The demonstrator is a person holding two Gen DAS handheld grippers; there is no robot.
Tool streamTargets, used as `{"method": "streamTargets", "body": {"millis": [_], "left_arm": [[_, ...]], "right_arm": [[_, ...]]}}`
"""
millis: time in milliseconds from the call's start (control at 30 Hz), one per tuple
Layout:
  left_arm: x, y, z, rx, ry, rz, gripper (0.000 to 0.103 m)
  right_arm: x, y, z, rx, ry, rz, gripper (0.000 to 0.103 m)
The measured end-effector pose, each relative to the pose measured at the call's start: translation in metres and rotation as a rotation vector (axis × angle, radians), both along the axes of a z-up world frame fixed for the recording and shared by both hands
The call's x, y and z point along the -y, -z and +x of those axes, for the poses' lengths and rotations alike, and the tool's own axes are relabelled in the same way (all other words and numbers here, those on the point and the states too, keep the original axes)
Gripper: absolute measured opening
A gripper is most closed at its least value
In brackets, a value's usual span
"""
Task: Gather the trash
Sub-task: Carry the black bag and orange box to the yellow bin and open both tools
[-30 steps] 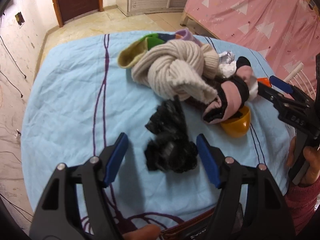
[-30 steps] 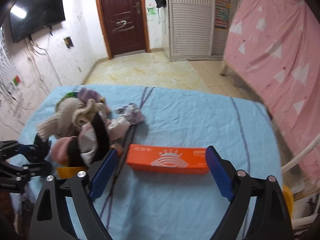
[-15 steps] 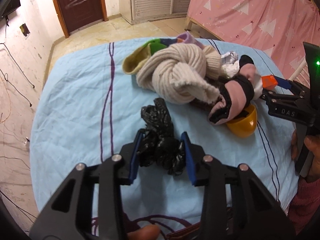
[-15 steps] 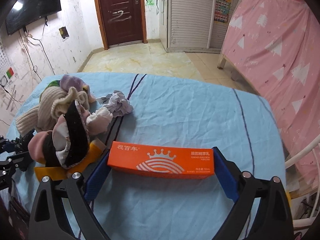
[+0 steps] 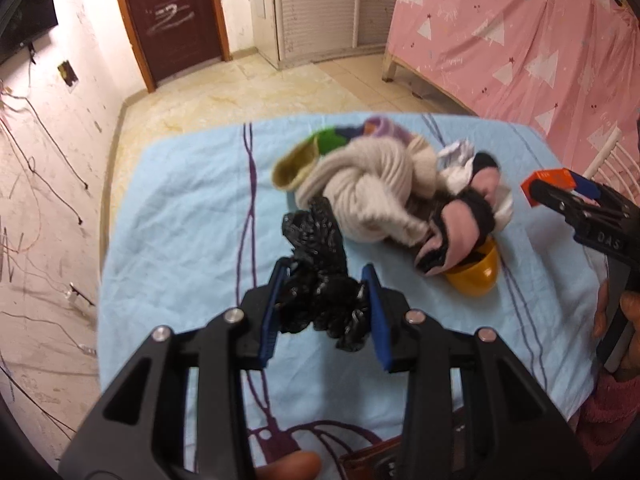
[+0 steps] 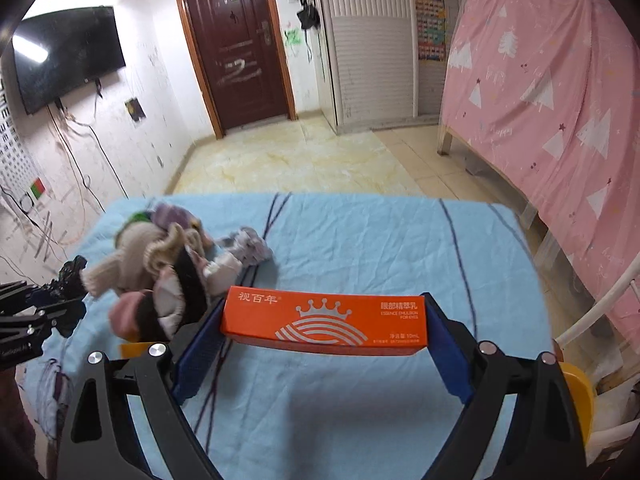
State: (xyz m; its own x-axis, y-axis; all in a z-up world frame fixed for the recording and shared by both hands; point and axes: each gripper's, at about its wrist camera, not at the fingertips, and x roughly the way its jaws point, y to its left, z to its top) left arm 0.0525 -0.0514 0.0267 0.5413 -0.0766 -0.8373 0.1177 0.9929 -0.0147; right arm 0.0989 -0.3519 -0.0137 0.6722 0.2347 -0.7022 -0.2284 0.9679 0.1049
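My left gripper point(image 5: 325, 308) is shut on a crumpled black plastic bag point(image 5: 320, 276) and holds it lifted above the light blue tablecloth point(image 5: 180, 220). My right gripper point(image 6: 320, 344) is shut on a long orange carton point(image 6: 324, 322), held by its two ends above the cloth. The right gripper with the carton's end point(image 5: 548, 184) shows at the right of the left wrist view. The left gripper with the bag point(image 6: 68, 280) shows at the left edge of the right wrist view.
A heap of knitted socks and clothes point(image 5: 384, 188) lies mid-table, over a yellow bowl point(image 5: 476, 272). A crumpled white wad point(image 6: 248, 244) lies beside the heap. A pink curtain point(image 6: 552, 92) hangs at the right. A yellow thing point(image 6: 576, 396) sits beyond the table's right edge.
My left gripper closed on the black bag and raised it off the cloth. My right gripper closed on the orange carton and lifted it.
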Motion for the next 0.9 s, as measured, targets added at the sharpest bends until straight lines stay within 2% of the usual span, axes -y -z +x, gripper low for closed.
{"method": "streamTargets", "body": {"millis": [267, 500, 667, 900], "left_arm": [[0.027, -0.037, -0.006, 0.067, 0.031, 0.013, 0.036], [0.066, -0.050, -0.007, 0.081, 0.081, 0.019, 0.036], [0.103, -0.053, -0.011, 0.079, 0.138, 0.046, 0.036], [0.163, -0.058, -0.017, 0.083, 0.226, 0.067, 0.036]], "right_arm": [[0.035, -0.032, -0.033, 0.080, 0.034, 0.072, 0.085], [0.091, -0.049, -0.065, 0.143, 0.120, 0.123, 0.085], [0.140, -0.050, -0.084, 0.169, 0.206, 0.167, 0.085], [0.196, -0.035, -0.102, 0.165, 0.293, 0.208, 0.085]]}}
